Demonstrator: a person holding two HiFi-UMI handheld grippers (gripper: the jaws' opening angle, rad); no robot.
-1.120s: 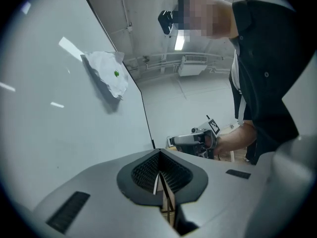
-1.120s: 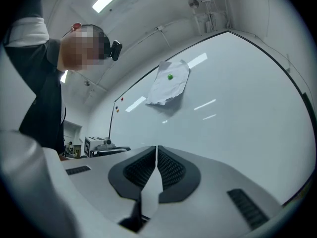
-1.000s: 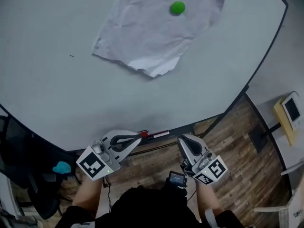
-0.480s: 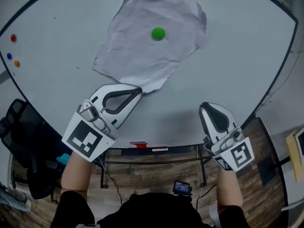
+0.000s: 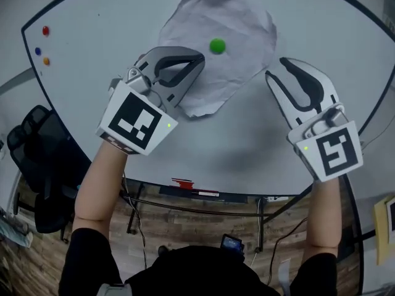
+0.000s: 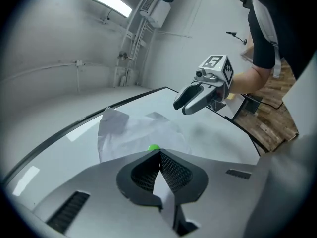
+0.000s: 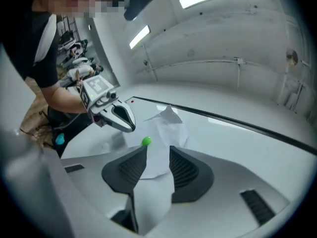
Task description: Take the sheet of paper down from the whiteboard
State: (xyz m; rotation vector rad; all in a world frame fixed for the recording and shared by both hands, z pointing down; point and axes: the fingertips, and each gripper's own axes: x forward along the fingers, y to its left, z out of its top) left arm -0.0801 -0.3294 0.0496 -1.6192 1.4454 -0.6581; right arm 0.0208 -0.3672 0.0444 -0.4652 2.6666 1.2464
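1. The sheet of paper is held on the whiteboard by a green magnet.
2. The left gripper is clenched on nothing, and its tips are seen over the sheet's lower part.
3. The right gripper has just been opened. Nothing is found between its jaws, just beside the sheet's right edge.

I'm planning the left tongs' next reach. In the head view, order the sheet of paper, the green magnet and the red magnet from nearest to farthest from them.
1. Sheet of paper: right at the tips of the left tongs.
2. Green magnet: just up and right of the tips, on the paper.
3. Red magnet: far left, near the whiteboard edge.
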